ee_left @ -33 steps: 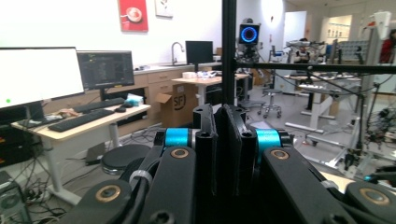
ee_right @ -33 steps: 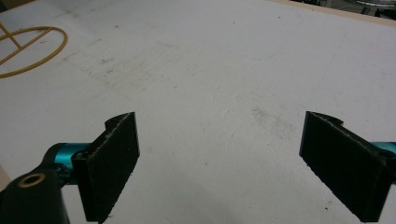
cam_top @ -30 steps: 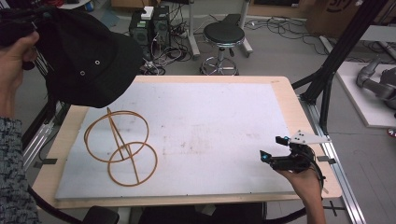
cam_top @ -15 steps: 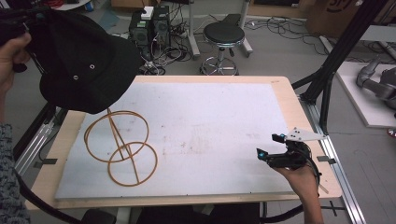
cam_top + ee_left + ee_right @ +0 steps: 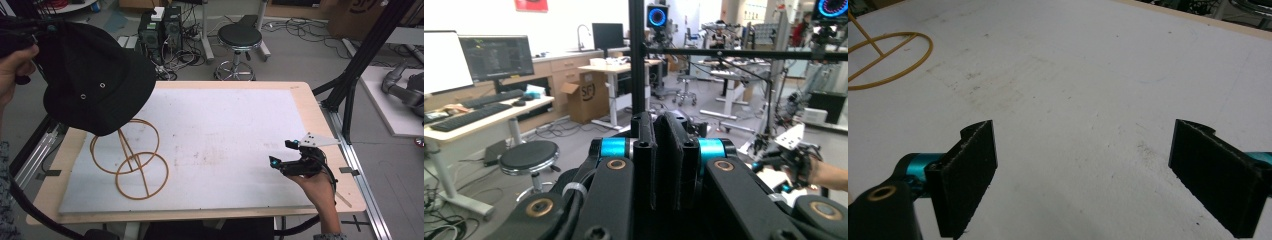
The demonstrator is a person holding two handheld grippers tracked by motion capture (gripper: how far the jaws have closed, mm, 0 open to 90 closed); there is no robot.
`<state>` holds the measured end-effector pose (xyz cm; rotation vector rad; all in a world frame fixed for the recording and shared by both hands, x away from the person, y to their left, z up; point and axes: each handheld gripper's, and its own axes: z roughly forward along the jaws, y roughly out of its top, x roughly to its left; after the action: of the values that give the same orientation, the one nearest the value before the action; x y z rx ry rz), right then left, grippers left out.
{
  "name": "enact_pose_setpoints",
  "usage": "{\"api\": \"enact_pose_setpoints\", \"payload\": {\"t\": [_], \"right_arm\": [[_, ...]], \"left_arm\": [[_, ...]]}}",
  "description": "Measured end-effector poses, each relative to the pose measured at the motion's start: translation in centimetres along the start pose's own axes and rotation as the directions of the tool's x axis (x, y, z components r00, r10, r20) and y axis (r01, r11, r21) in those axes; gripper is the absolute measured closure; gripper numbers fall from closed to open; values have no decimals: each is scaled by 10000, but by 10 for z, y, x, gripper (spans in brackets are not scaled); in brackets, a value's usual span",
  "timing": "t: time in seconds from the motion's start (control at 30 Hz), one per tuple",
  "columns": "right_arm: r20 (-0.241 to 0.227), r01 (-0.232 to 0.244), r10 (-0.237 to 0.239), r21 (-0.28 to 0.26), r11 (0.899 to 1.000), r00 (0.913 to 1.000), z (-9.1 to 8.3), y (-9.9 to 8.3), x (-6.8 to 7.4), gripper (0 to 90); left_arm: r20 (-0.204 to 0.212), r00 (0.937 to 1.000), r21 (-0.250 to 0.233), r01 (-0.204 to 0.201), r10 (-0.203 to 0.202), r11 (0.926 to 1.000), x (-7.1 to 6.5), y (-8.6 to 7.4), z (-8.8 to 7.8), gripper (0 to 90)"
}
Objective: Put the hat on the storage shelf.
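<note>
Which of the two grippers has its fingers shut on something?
The left gripper, raised at the table's left: its fingers pinch the black cap above the wire stand. The right gripper is open, holding nothing.

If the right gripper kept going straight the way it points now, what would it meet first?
Probably the white table mat. The right gripper, jaws wide open and empty, points low across bare mat. The wire hat stand's base ring lies off to the left of that line, so likely missed; depth is uncertain.

I see the cap hanging over the wire stand at the desk's left; my right tool sits far right, near the front edge.
</note>
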<state>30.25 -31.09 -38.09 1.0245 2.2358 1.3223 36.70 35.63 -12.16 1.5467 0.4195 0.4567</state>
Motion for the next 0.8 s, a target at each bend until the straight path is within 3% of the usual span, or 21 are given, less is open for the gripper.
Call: {"api": "enact_pose_setpoints", "payload": {"t": [0.33,0.53,0.8], "right_arm": [[-235,144,-144,-12,9999,9996,13,8,1,118],[-388,160,-159,46,9999,9991,21,11,3,117],[-503,199,-198,19,9998,9985,26,16,3,117]], "left_arm": [[374,9993,525,-28,9,9986,-17,-2,4,825],[421,9991,510,-18,-3,9987,-25,-7,2,825],[885,9960,598,-136,83,9981,-34,-16,3,825]]}}
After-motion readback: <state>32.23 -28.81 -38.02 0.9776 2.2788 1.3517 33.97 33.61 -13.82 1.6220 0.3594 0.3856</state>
